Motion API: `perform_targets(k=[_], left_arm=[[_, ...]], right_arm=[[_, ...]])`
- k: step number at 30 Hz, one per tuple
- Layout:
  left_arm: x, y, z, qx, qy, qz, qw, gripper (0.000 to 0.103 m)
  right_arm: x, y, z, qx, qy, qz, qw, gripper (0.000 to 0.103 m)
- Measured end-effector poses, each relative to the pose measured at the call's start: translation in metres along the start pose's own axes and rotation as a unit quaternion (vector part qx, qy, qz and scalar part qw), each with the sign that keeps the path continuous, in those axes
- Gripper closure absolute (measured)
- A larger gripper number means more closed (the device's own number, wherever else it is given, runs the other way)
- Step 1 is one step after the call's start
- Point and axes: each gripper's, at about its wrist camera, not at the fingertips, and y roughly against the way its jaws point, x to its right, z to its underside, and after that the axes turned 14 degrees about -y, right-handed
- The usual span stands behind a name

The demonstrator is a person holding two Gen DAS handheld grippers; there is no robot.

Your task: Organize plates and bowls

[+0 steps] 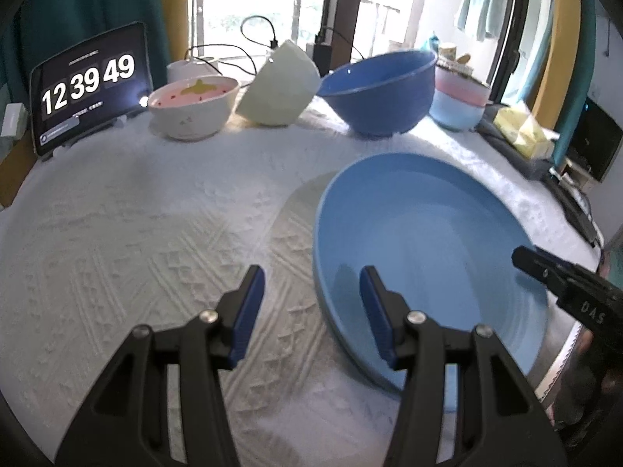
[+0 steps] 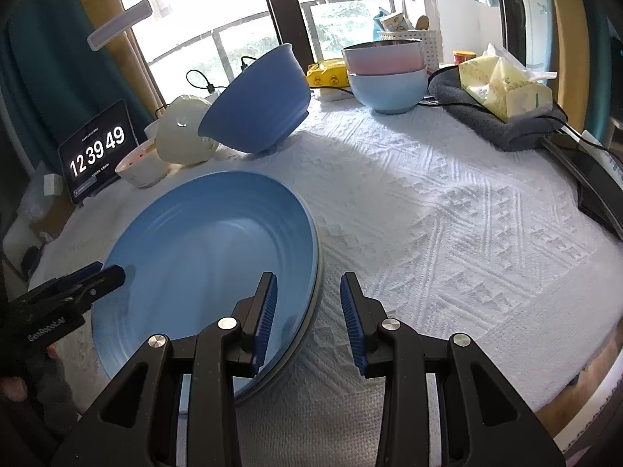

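I straddle the rims of the light blue plate [image 2: 202,257] near the table's [image 2: 467,210] front edge: my right gripper [image 2: 307,315] and left gripper [image 1: 311,311] both stand apart, pads not pressing. Along the far edge, the dark blue bowl [image 2: 257,105] and pale green bowl [image 1: 278,85] lie tipped; only the pink and blue bowls [image 2: 385,74] are nested. Most sorting remains, I judge.

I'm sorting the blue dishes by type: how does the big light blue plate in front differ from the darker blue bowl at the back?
The light blue plate is wide and shallow; the dark blue bowl is deep and narrower. The plate is pale sky blue, the bowl a darker, stronger blue. The plate lies near the front of the table, with both tongs at its rim; the bowl stands tipped among the dishes at the back. Both are plain, round and empty.
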Motion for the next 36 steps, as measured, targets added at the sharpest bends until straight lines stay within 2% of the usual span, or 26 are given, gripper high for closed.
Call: perform_targets(k=[7, 12, 16, 27, 36], left_arm=[[0.006, -0.006, 0.001, 0.022, -0.007, 0.002, 0.9997, 0.050], [0.010, -0.007, -0.001, 0.024, -0.018, 0.007, 0.9995, 0.050], [0.015, -0.009, -0.001, 0.024, -0.021, 0.045, 0.9985, 0.051], [0.011, -0.005, 0.000, 0.027, -0.005, 0.055, 0.9981, 0.052], [-0.007, 0.004, 0.004, 0.033, 0.014, 0.041, 0.9985, 0.052]], right_arm=[[-0.001, -0.018, -0.001, -0.006, -0.009, -0.010, 1.000, 0.067], [-0.003, -0.023, -0.003, -0.005, -0.016, -0.021, 1.000, 0.066], [-0.001, -0.024, -0.003, -0.005, -0.030, -0.030, 0.999, 0.064], [-0.005, -0.026, -0.004, -0.002, -0.035, -0.016, 0.999, 0.063], [-0.024, -0.028, -0.007, -0.005, -0.017, -0.022, 1.000, 0.063]])
